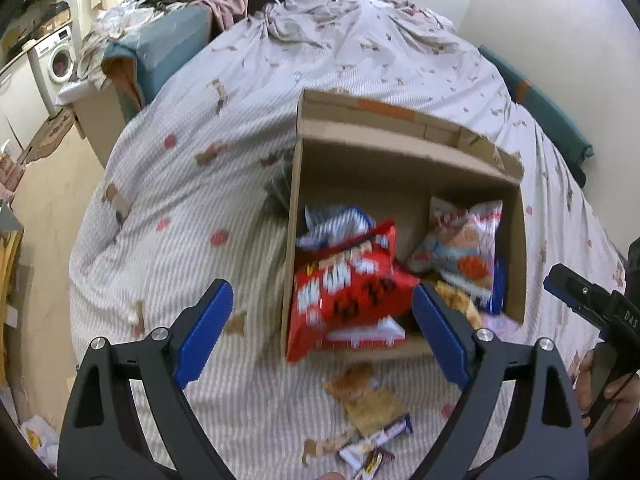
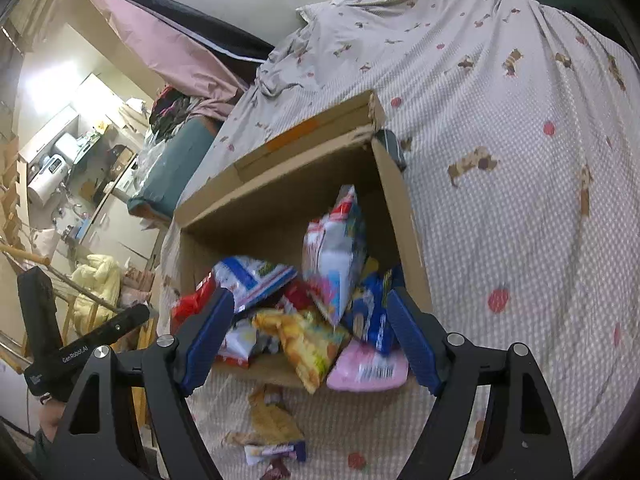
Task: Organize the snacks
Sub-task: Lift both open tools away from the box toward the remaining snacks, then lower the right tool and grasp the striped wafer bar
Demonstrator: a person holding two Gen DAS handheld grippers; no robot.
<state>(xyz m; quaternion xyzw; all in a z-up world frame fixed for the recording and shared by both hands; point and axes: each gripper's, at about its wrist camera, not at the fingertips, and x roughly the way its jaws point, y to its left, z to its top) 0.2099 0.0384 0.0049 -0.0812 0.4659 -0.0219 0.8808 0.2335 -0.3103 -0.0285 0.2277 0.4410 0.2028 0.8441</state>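
We see a corrugated cardboard box (image 1: 404, 184) on the bed (image 1: 224, 184), its striped sheet wrinkled, holding crinkly foil snack bags, a glossy red bag (image 1: 344, 292) spilling over the rim. Our left claw (image 1: 322, 330) and right claw (image 2: 310, 338) both gape wide, holding nothing. Small wrappers (image 1: 376, 444) lie loose on the sheet.

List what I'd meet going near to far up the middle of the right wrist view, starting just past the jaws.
Small purple-and-white wrapper on the bedspread → tan snack packet → yellow chip bag at the near edge of the cardboard box → upright white-and-blue bag → crumpled bedding.
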